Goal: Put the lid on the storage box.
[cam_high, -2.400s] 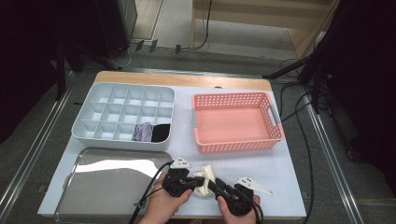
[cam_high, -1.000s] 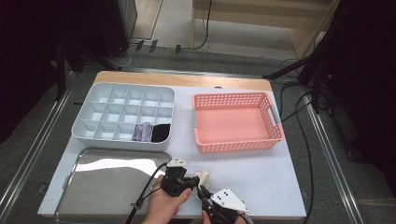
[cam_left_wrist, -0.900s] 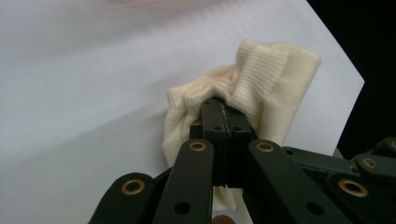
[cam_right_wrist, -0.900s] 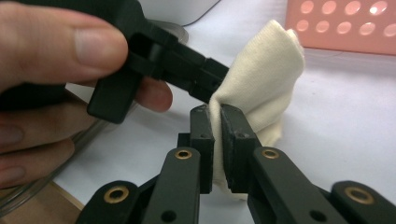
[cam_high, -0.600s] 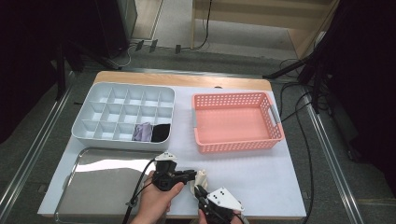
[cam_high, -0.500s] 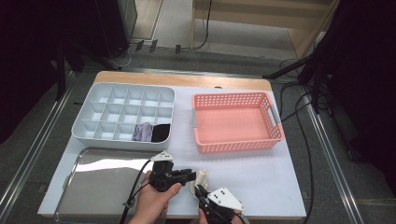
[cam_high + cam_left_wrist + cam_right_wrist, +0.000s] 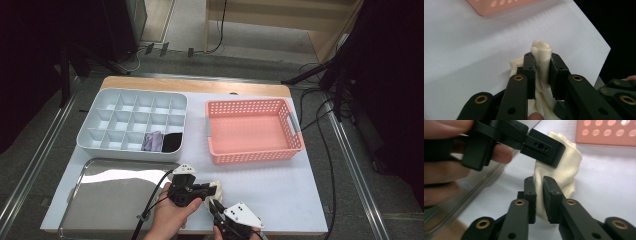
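Bottom middle of frame, left tool [image 7: 210, 189] & right tool [image 7: 216, 206] meet on the table [image 7: 280, 190]. Both pinch a cream cloth [image 7: 541, 53]; left jaws just closed more, right opened a bit.

So the cloth [image 7: 541, 60] sits on the tabletop [image 7: 280, 185] between both sets of jaws, basket [image 7: 252, 131] beyond them, tray [image 7: 110, 200] off to their left.

Plenty of open bench [image 7: 280, 187] to the right of where I'm working. On the left the metal tray [image 7: 100, 200] sits close, and farther off the pink basket [image 7: 252, 152] and the grey divider box [image 7: 100, 142] block the way.
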Demonstrator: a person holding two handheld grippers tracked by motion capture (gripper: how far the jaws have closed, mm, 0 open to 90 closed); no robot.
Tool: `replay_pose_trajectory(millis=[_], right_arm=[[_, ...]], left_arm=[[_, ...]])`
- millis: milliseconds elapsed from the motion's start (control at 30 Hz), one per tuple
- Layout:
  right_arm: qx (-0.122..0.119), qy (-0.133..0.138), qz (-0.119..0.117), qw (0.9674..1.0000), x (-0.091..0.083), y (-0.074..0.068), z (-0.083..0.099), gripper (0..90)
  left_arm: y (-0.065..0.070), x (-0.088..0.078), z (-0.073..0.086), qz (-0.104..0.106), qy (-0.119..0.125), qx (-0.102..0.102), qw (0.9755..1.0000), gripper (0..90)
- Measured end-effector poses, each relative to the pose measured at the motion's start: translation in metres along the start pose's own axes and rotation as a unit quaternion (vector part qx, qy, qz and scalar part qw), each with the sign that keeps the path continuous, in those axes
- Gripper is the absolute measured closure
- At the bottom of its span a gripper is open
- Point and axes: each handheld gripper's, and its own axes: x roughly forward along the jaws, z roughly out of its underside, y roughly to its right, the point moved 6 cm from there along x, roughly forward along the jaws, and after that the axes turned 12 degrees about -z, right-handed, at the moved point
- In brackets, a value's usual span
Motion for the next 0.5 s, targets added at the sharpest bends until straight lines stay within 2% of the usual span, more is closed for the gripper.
replay_pose_trajectory(millis=[67,133,200,267,400,467,500], right_arm=[[0.009,0.021,-0.010,0.9997,-0.011,0.001,-0.003,83.8],[0.006,0.056,0.004,0.9984,-0.023,0.003,-0.010,89.2],[0.009,0.070,0.015,0.9974,-0.027,0.006,-0.015,90.0],[0.008,0.058,0.003,0.9983,-0.020,0.004,-0.014,90.0],[-0.007,0.012,-0.006,0.9999,0.001,-0.005,0.000,89.3],[-0.010,-0.001,-0.003,0.9999,0.007,-0.005,0.004,90.0],[-0.008,-0.002,0.000,1.0000,0.008,-0.004,0.005,90.0]], left_arm=[[-0.002,0.000,0.000,0.001,-0.003,0.001,1.0000,79.1],[-0.002,0.001,0.000,0.003,-0.003,0.000,1.0000,79.1],[-0.002,0.001,0.001,0.004,-0.004,0.003,1.0000,79.1],[-0.003,0.001,0.001,0.004,-0.006,0.002,1.0000,79.0],[-0.004,0.002,0.002,0.000,-0.004,-0.001,1.0000,77.9],[-0.006,0.003,0.003,-0.008,-0.012,0.002,0.9999,73.4],[-0.007,0.004,0.004,-0.013,-0.014,-0.001,0.9998,67.7]])
